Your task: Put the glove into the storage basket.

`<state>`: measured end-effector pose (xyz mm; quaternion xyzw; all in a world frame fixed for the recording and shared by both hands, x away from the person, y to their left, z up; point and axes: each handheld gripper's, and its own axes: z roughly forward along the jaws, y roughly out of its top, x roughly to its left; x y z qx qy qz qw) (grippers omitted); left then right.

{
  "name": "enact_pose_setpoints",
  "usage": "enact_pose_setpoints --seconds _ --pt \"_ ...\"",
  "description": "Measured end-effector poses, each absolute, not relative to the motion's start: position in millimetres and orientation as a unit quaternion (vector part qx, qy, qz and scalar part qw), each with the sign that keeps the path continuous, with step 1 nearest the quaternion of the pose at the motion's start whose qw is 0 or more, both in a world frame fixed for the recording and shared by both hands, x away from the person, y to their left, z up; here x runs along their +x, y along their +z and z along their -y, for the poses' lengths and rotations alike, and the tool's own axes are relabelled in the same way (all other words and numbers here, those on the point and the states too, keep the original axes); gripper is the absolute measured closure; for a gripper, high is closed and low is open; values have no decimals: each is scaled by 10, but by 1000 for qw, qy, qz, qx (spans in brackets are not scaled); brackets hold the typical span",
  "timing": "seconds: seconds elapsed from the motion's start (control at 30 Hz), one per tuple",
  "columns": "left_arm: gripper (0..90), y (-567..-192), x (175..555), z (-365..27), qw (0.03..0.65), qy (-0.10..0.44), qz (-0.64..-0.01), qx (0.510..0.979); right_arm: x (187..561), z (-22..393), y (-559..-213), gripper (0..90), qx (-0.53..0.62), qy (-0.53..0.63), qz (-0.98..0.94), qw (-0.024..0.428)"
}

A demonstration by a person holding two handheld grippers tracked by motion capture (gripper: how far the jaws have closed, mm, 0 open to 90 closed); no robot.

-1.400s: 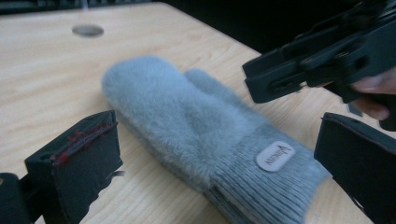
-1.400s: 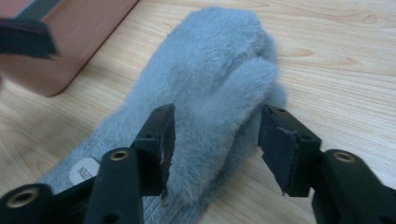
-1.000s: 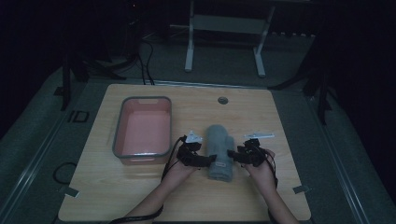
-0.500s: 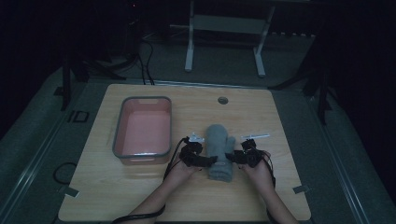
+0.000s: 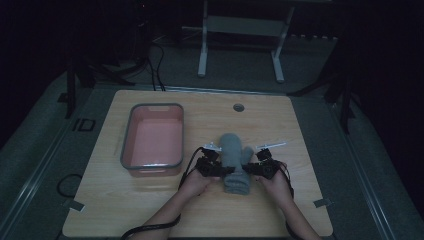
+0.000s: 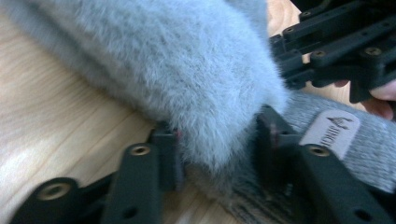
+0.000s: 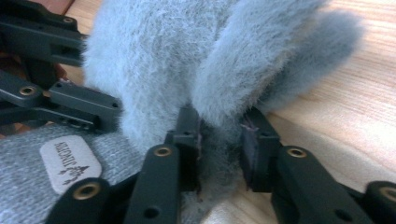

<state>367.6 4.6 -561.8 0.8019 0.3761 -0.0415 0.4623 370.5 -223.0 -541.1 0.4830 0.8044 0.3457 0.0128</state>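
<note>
Dim room, wooden table (image 5: 150, 210): grey fuzzy mitten (image 5: 234, 155) gripped from both sides.

At the table's centre, the mitten lay cuff toward the person, the pink bin (image 5: 152, 141) at its nine o'clock. Left gripper (image 5: 216, 169) and right gripper (image 5: 254, 169) had just been closing, each now pinching the fleece edge near the knit cuff (image 6: 359, 149), probably to lift it evenly toward that bin.
</note>
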Motion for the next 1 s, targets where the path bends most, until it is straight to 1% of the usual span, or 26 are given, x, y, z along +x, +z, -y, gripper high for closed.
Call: enact_pose_setpoints --seconds 0.17,0.27,0.47,0.73,1.0 --pt "759 -5617 3661 -48 474 -44 -373 797 3663 2213 -5411 770 480 351 -803 31" --pt "795 -5588 3663 -62 479 -46 -370 795 3644 2226 -5384 789 483 357 -799 34" --pt "807 -5432 3673 -86 483 -51 -355 799 3597 2235 -5235 807 477 363 -799 43" --pt "808 -5119 3679 -157 494 -33 -334 802 3570 2250 -4955 809 467 396 -789 51" --pt "807 -4806 3702 -308 498 -16 -318 807 3570 2138 -4662 810 447 416 -789 65"
